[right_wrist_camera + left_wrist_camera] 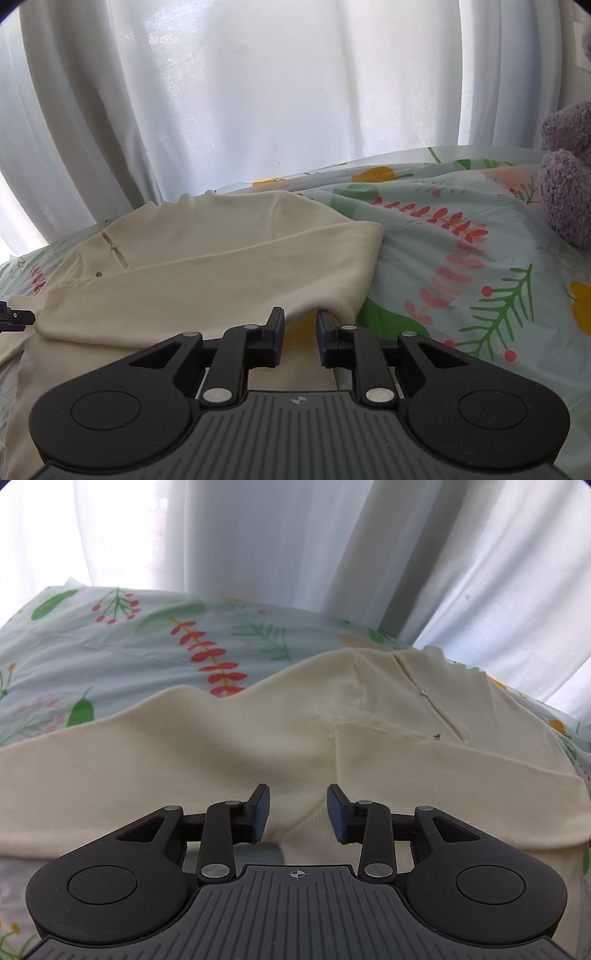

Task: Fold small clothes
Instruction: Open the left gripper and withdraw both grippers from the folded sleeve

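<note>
A cream knit top (258, 738) lies on a floral sheet, with both sleeves folded across its body. It has a small neck slit with a button (112, 246). My left gripper (298, 794) is open and empty, low over the near edge of the garment's left part. My right gripper (300, 314) is open and empty, its fingertips at the folded sleeve's near right edge (332, 295). The left gripper's tip shows at the left edge of the right wrist view (14, 319).
The floral sheet (461, 258) covers the bed. White curtains (295, 92) hang right behind it. A purple plush toy (565, 173) sits at the far right on the sheet.
</note>
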A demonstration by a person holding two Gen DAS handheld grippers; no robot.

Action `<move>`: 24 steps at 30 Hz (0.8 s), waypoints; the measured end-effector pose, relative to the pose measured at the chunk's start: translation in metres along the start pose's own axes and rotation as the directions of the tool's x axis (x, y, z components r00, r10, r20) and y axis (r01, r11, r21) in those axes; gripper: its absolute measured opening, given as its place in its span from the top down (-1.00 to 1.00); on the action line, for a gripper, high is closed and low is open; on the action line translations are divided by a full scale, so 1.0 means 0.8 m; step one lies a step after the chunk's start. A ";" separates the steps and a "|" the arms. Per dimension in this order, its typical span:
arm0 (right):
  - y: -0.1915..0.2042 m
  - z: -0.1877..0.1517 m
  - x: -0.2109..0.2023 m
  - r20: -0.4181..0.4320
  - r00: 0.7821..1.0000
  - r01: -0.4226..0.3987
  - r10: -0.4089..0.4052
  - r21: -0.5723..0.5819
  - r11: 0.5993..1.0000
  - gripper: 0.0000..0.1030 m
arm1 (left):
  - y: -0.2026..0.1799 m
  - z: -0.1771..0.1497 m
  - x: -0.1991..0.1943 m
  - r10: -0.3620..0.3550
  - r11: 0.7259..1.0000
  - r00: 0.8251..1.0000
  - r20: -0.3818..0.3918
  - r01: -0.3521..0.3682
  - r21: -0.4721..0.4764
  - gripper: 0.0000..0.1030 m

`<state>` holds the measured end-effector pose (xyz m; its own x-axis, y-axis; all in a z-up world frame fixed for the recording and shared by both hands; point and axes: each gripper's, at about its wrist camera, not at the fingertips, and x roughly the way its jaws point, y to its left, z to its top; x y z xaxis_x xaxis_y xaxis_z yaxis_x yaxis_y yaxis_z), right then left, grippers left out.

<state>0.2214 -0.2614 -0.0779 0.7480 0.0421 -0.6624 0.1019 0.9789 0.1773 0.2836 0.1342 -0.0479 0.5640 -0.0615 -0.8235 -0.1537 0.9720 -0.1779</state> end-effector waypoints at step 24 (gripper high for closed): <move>0.050 -0.019 0.063 0.062 0.977 0.212 -0.203 -0.358 0.909 0.85 | -0.017 -0.004 0.009 -0.101 0.992 0.995 -0.006 0.100 -0.073 -0.25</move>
<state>0.2535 -0.2168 -0.1151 0.7506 -0.1702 -0.6384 0.0162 0.9707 -0.2398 0.2875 0.1200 -0.0534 0.5719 -0.1606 -0.8044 -0.1553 0.9417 -0.2984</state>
